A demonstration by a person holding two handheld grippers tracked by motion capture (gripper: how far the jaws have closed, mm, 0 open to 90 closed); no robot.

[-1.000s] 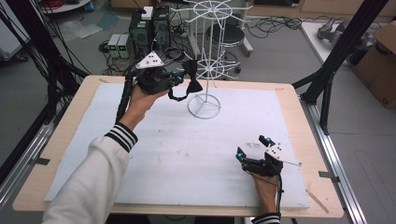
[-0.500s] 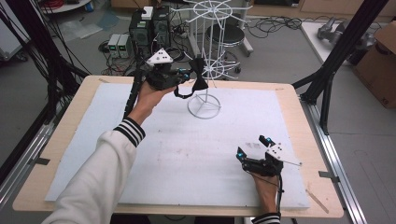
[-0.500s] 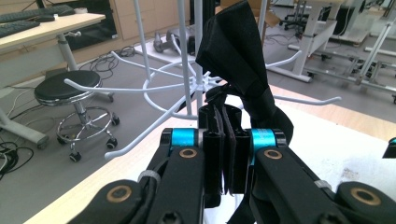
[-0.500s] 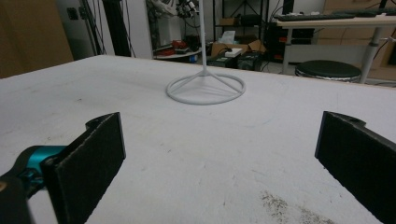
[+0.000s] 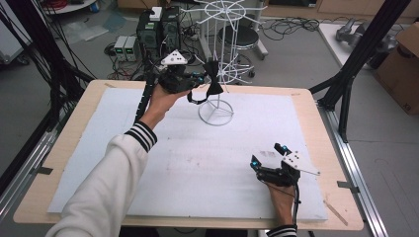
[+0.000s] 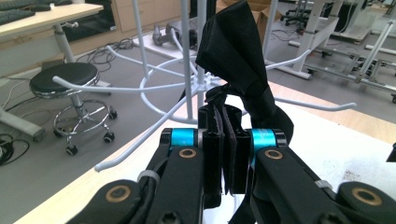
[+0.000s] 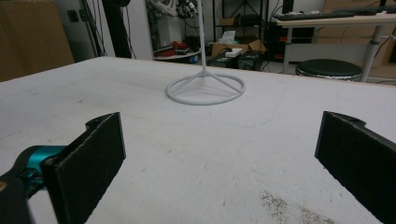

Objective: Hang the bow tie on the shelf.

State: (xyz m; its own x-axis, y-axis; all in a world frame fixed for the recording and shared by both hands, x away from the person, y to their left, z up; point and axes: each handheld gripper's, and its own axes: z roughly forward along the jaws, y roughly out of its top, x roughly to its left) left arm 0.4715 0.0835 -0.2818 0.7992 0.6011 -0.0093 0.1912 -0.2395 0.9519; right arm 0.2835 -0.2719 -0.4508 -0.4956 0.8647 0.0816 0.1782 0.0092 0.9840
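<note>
A black bow tie (image 5: 214, 85) hangs from my left gripper (image 5: 202, 82), which is shut on its strap and held high at the far middle of the table. In the left gripper view the bow tie (image 6: 238, 51) rises above the closed jaws (image 6: 225, 144), right against the arms of the white wire rack (image 6: 187, 56). The rack (image 5: 223, 49) stands on a ring base (image 5: 216, 106) on the white mat. My right gripper (image 5: 266, 154) rests on the mat at the front right, open and holding nothing. Its view (image 7: 219, 154) shows the rack base (image 7: 205, 88) farther off.
The white mat (image 5: 123, 148) covers most of the wooden table (image 5: 64, 148). A black frame post (image 5: 353, 74) stands at the right rear corner. A stool (image 6: 74, 79) and computers (image 5: 158, 29) sit on the floor beyond the far edge.
My left gripper has carried the bow tie to the right and farther back, up against the rack's arms. The right gripper has stayed put.
</note>
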